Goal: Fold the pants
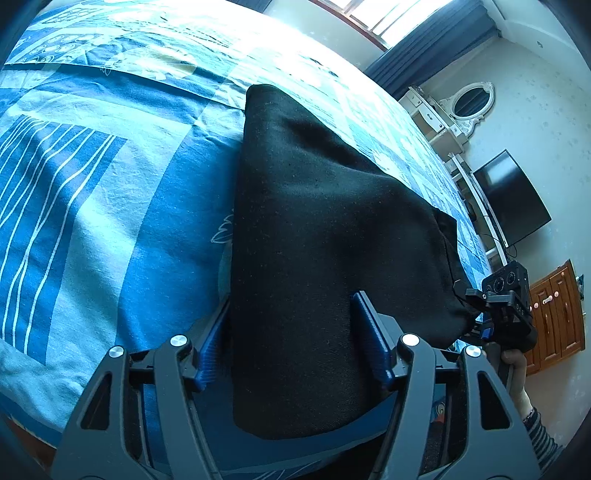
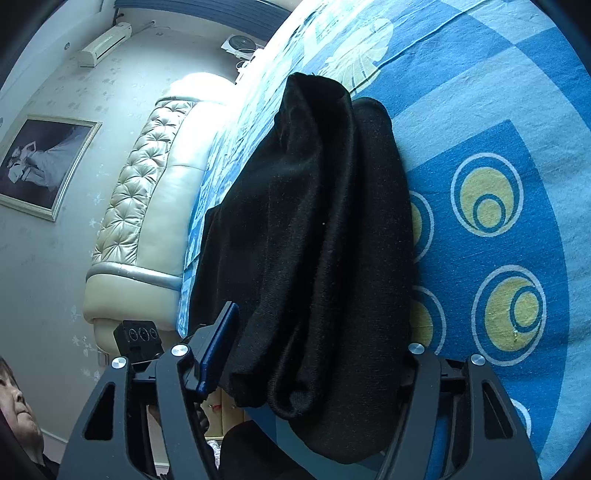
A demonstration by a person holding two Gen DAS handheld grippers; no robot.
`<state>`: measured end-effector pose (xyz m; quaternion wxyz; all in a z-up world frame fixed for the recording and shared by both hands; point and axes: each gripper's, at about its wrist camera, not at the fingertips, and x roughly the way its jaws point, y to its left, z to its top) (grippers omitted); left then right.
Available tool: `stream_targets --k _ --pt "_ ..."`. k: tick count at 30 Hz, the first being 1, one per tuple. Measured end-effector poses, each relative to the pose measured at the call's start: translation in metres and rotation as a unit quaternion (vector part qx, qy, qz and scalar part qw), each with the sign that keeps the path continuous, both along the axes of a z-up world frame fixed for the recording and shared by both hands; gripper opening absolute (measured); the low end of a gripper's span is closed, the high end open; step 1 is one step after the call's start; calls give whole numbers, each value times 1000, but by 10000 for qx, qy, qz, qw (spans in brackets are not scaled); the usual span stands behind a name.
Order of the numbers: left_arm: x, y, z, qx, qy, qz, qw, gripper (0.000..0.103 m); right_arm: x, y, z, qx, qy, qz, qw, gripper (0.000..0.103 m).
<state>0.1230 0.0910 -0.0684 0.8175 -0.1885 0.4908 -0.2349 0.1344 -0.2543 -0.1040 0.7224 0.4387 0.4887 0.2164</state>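
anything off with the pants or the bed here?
Nothing damaged or spilled. The black pants lie on the blue bedsheet, but the bundle is uneven: in the right wrist view the layers bunch into rumpled rolls instead of lying flat.

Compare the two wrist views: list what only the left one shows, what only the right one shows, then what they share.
Only the left wrist view: a window, dark curtain, oval mirror, wall screen, wooden cabinet, and the right gripper at the cloth's edge.

Only the right wrist view: a tufted headboard, framed picture, air conditioner.

Both: the black pants on the blue patterned bedspread, cloth between each view's own fingers.
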Motion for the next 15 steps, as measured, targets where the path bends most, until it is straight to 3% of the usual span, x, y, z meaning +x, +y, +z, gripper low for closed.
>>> stream_targets --k 8,15 --pt "-3 -3 -2 -202 43 -21 9998 85 -5 -1 1 40 -54 -38 10000 72" --pt "1 -4 -4 -396 143 4 9991 95 -10 -5 0 143 -151 -101 9997 78"
